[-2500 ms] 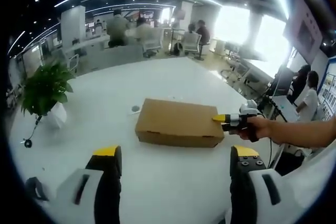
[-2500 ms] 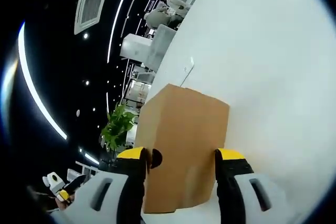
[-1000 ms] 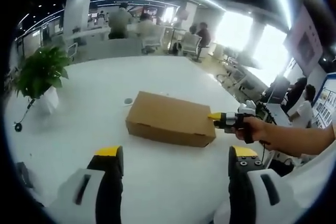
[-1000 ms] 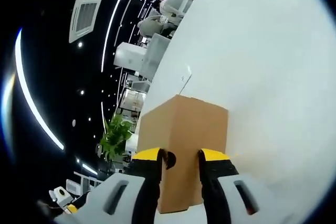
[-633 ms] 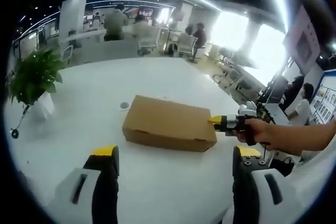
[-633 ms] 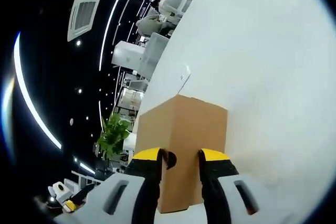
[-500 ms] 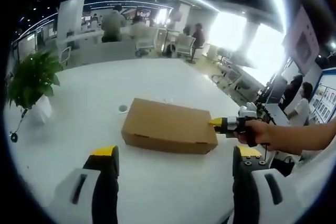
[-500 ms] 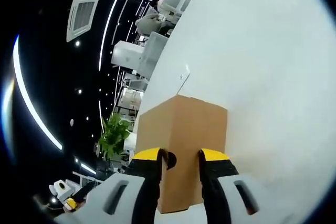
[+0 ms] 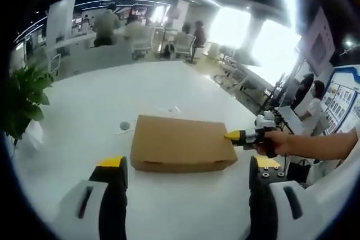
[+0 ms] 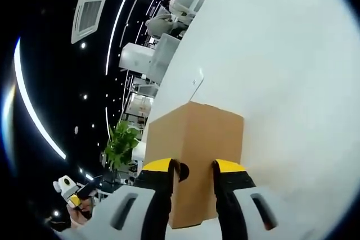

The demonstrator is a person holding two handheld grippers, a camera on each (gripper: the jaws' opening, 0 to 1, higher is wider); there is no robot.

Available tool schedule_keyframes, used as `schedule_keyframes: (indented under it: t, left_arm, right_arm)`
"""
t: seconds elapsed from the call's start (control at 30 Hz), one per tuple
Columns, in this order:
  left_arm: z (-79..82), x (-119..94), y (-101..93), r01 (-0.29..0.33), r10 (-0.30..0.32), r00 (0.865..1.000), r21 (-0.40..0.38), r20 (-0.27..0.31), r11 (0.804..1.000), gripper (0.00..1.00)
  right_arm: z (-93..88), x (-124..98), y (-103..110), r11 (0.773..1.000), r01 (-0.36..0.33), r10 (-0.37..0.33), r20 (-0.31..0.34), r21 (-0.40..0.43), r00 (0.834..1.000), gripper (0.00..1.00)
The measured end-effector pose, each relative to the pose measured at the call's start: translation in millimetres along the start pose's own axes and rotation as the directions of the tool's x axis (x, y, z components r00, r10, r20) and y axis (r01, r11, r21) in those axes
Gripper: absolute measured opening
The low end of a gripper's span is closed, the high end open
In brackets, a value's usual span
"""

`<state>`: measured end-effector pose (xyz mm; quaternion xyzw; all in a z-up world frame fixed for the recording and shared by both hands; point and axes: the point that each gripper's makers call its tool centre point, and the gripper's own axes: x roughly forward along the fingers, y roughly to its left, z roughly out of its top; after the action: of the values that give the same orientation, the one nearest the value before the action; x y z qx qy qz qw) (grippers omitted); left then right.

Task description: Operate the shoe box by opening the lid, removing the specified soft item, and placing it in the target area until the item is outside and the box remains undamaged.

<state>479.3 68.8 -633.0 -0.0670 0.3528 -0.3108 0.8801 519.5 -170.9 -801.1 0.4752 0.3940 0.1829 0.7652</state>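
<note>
Right gripper (image 10: 191,168) had its yellow-tipped jaws pinched in on the near end of the brown cardboard shoe box (image 10: 197,155), which rose straight ahead between them; in the left gripper view the same tool (image 9: 233,135) met the box (image 9: 179,150) at its right-hand end, held by the person's hand (image 9: 274,143). Left gripper (image 9: 187,168) hung back, jaws spread wide and holding nothing, the box lying ahead of it and a little apart on the white table (image 9: 95,105). The lid sat shut, so the soft item stayed hidden inside and the opening step looked barely begun. A small round object (image 9: 124,126) lay just beyond the box's far left corner, a potted plant (image 9: 19,96) stood well off to the left, and people sat at desks far behind. The risk, as I judged it: the pinch appeared to be on an end edge only, so a hard lift could crease or tear the thin card, or drag the whole light box across the slick table, since the free gripper was not bracing the base.
</note>
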Motion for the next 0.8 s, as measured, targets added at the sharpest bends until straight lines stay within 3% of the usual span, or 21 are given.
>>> schedule_keyframes:
  t: [0.13, 0.27, 0.5, 0.63, 0.7, 0.73, 0.8]
  left_arm:
    - [-9.6, 2, 10.1, -0.016, 0.016, 0.999, 0.002, -0.030, 1.000, 0.88]
    - [-0.6, 6, 25.9, -0.014, 0.013, 1.000, 0.054, 0.009, 0.998, 0.81]
    - [-2.4, 25, 62.1, -0.009, 0.010, 0.998, 0.013, -0.056, 1.000, 0.83]
    - [4.1, 37, 79.1, 0.013, -0.014, 1.000, -0.045, -0.024, 0.999, 0.82]
    - [4.7, 42, 85.0, 0.003, -0.002, 0.999, 0.009, -0.033, 1.000, 0.82]
    - [1.5, 47, 92.6, 0.000, 0.003, 0.998, 0.050, -0.067, 0.999, 0.83]
    - [1.2, 54, 90.8, 0.029, -0.030, 0.997, -0.015, -0.077, 0.999, 0.85]
  right_arm:
    - [0.8, 0, -1, 1.000, 0.003, -0.003, -0.006, -0.003, 1.000, 0.27]
    - [-1.1, 0, 2, 1.000, 0.008, -0.008, -0.003, -0.004, 1.000, 0.27]
    - [3.6, 2, -4, 1.000, 0.009, -0.009, -0.001, -0.009, 1.000, 0.27]
    - [3.8, 2, -4, 1.000, 0.013, -0.013, 0.006, -0.005, 1.000, 0.27]
    - [2.5, 1, -3, 1.000, 0.010, -0.010, 0.013, -0.005, 1.000, 0.27]
    - [2.2, 1, -2, 1.000, 0.007, -0.007, 0.015, -0.010, 1.000, 0.27]
    - [1.8, 1, -2, 1.000, 0.005, -0.005, 0.024, 0.001, 1.000, 0.27]
